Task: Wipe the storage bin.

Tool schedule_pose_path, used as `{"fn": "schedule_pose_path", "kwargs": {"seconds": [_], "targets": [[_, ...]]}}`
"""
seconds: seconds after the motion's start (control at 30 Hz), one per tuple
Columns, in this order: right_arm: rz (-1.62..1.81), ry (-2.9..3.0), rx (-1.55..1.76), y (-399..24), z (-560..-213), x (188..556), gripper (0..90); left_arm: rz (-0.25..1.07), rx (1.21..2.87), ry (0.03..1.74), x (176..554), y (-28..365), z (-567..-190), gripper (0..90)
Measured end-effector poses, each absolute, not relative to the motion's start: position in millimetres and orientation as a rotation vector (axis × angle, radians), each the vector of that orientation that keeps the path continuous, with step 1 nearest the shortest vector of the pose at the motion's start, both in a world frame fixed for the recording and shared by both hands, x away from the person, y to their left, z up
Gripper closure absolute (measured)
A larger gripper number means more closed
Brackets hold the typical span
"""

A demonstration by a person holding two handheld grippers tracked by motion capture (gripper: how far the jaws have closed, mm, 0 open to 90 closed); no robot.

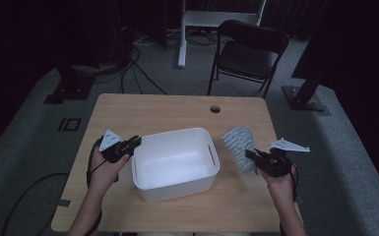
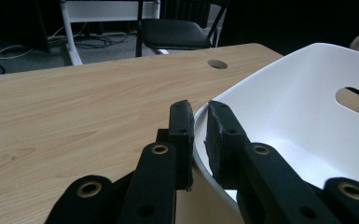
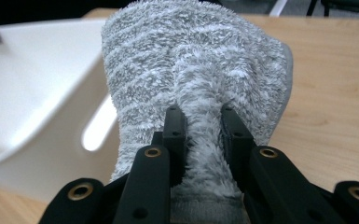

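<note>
High view: my left gripper [image 1: 134, 142] pinches the white bin [image 1: 175, 162] rim at centre frame; my right gripper [image 1: 250, 154] grips a grey fuzzy sock [image 1: 238, 142] just right of it. Left gripper view: that thin rim [image 2: 200, 114] could slip out. Right gripper view: only a fold of sock [image 3: 205, 140] is clamped, so it may slide free.

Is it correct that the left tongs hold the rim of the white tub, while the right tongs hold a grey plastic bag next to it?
Not quite. The right tongs are shut on a fluffy grey towel, not a plastic bag; the right gripper view shows its soft pile bunched between them. The rest is right: the left tongs clamp the rim of the white tub.
</note>
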State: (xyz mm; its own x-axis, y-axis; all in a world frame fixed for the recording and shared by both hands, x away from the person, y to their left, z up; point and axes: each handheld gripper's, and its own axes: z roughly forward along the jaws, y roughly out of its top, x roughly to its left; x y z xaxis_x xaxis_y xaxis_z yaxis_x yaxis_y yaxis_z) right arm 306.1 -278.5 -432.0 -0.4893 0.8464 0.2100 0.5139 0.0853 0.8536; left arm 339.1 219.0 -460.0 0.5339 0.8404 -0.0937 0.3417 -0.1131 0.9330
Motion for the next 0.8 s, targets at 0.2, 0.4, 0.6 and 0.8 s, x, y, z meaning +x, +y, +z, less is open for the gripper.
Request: {"fn": "schedule_pose_path", "kwargs": {"seconds": [0.2,0.4,0.6,0.8], "targets": [[1.537,2.022,1.269,-272.3,-414.1,283.6,76.3,0.588,1.694,1.001,340.4,217.8,-460.3,80.4],[1.586,2.097,1.174,-250.7,-409.2,269.3,76.2,0.608,1.698,0.996,340.3,216.5,-460.5,80.4],[1.533,2.163,1.174,-231.2,-423.4,269.5,76.2,0.606,1.696,0.996,340.3,216.7,-460.6,80.3],[1.508,2.205,1.227,-219.2,-443.7,280.9,76.9,0.596,1.688,1.001,340.7,217.0,-461.0,80.3]]}}
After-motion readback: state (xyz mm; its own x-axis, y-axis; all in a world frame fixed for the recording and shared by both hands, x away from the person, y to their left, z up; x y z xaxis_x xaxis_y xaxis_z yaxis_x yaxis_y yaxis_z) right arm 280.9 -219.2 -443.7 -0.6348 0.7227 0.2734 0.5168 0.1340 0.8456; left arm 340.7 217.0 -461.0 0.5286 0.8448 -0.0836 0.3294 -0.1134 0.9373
